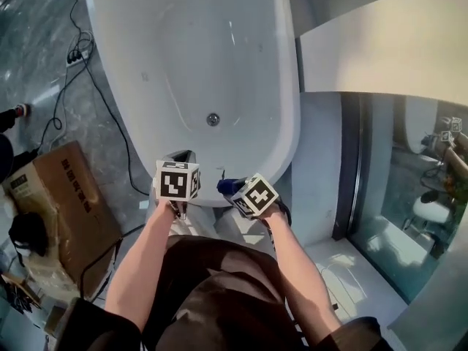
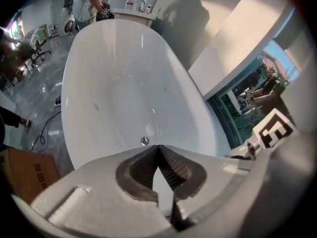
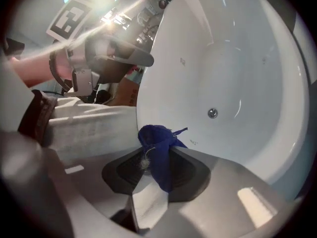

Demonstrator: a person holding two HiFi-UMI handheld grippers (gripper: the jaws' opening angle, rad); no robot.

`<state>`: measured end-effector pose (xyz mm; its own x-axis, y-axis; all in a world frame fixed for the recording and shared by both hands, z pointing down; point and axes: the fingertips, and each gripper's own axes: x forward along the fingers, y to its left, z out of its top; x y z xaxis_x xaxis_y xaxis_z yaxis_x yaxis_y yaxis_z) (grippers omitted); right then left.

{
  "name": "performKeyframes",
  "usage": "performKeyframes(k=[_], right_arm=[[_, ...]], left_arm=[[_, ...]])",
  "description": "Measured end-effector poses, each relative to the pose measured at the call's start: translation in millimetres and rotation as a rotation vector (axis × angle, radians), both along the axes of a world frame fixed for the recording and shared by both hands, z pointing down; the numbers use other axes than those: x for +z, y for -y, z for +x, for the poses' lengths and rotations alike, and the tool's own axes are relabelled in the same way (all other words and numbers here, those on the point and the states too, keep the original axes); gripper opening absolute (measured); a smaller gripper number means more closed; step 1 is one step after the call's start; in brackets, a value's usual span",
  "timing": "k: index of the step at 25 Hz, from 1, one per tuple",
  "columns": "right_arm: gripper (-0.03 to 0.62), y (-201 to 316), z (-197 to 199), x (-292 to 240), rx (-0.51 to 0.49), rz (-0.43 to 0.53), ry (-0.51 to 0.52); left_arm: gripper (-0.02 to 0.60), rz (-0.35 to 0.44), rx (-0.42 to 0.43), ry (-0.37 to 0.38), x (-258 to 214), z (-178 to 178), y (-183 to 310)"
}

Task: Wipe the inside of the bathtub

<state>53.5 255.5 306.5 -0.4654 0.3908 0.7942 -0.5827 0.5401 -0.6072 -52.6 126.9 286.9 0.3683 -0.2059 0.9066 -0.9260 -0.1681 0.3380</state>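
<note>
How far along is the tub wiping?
Barely begun. Done: the right claw holds a blue cloth pinched. In hand: both claws hover by the near rim of the bathtub, the left claw shut, empty. Left: the cloth seems not yet inside, so all the wiping.

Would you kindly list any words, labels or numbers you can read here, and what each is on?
Cardboard box: dark print on its top, too blurred to read.
Left cube and right cube: black-and-white square patterns only, no words.
Nothing else is readable.
</note>
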Motion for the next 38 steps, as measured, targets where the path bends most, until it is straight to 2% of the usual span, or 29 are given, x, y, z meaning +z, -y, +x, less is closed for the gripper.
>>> performKeyframes(k=[6, 11, 22, 24, 28, 32, 38], right_arm=[[0.126, 60, -11, -48, 0.135, 0.205, 0.071], [0.129, 116, -22, -95, 0.235, 0.384, 0.127], [0.130, 248, -23, -247, 0.455, 0.804, 0.274], [0.130, 263, -21, -279, 0.475, 0.874, 0.293], [0.130, 287, -26, -340, 0.450, 1.020, 0.337], [0.130, 304, -36, -397, 0.453, 1.129, 0.411], [0.130, 330, -35, -474, 0.544, 1.289, 0.487]], left_arm=[[0.003, 0.146, -0.033, -0.011, -57, -3, 38], [0.003, 0.261, -0.025, -0.038, -104, 1, 62], [0.003, 0.570, -0.025, -0.074, -242, 9, 143], [0.003, 0.622, -0.035, -0.078, -269, 9, 154], [0.003, 0.743, -0.057, -0.088, -322, 0, 173], [0.003, 0.870, -0.070, -0.081, -375, -10, 185], [0.003, 1.037, -0.053, -0.062, -447, -13, 203]])
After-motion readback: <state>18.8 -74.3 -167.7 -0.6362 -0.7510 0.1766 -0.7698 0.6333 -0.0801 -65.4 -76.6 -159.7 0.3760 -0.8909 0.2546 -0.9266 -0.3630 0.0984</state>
